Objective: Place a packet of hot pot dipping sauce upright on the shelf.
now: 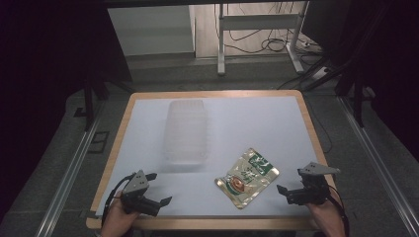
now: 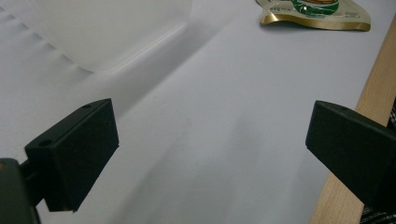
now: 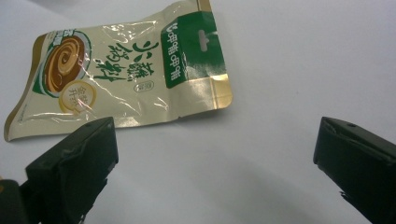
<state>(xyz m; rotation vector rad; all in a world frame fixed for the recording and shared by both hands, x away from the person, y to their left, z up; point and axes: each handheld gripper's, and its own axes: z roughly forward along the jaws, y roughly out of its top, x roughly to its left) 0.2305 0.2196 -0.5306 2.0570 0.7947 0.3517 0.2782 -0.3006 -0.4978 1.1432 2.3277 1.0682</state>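
High view: both grippers parked near the table's front edge, left gripper (image 1: 159,188) and right gripper (image 1: 287,183) gaping wide, empty, flanking the pouch (image 1: 247,177); clear container (image 1: 186,130) beyond, presumably awaiting it.

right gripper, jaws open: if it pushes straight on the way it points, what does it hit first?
Probably the pouch. The right gripper points over bare table, with the pouch lying flat just ahead, nearer one jaw. That jaw would likely meet its near edge; depth is uncertain.
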